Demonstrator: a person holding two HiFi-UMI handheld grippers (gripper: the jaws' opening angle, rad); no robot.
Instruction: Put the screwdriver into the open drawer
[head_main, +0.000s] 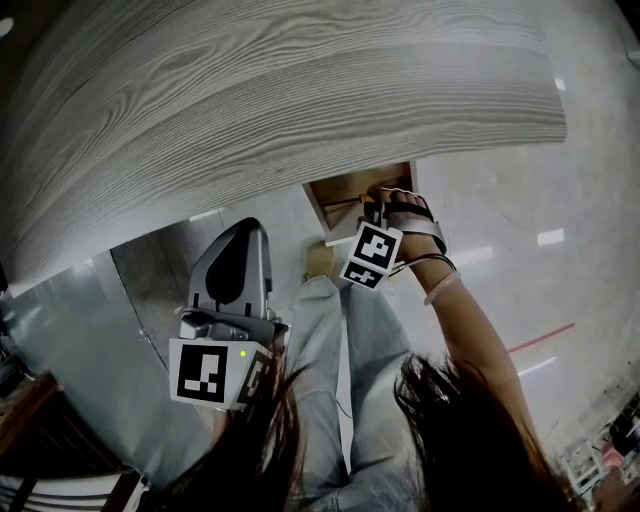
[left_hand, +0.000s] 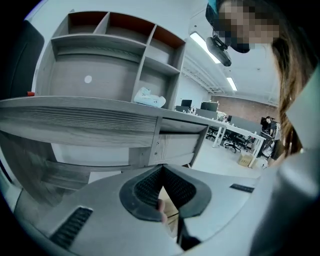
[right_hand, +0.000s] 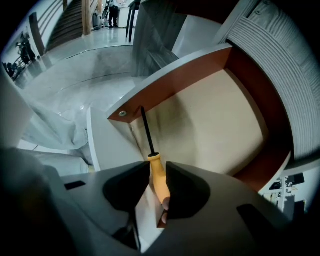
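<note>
Delivering stage: right tongs (right_hand: 158, 169) pinching orange handle of screwdriver (right_hand: 152, 157), black shaft pointing ahead over open drawer (right_hand: 172, 82) rim. Bare drawer floor ahead-right of tongs. Left tongs (left_hand: 161, 175) pressed together, empty. Next move, likely: advance, lower, spread tongs.

Orange-handled screwdriver (right_hand: 155, 169) (black shaft)

A grey wood-grain desktop (head_main: 250, 90) stands over a glossy pale floor (head_main: 500, 220). Behind it rises a grey open shelving unit with red-brown top compartments (left_hand: 115, 55). Ceiling strip lights (left_hand: 197, 39) run toward distant white office desks (left_hand: 240, 132) and a brick wall (left_hand: 242, 103).
</note>
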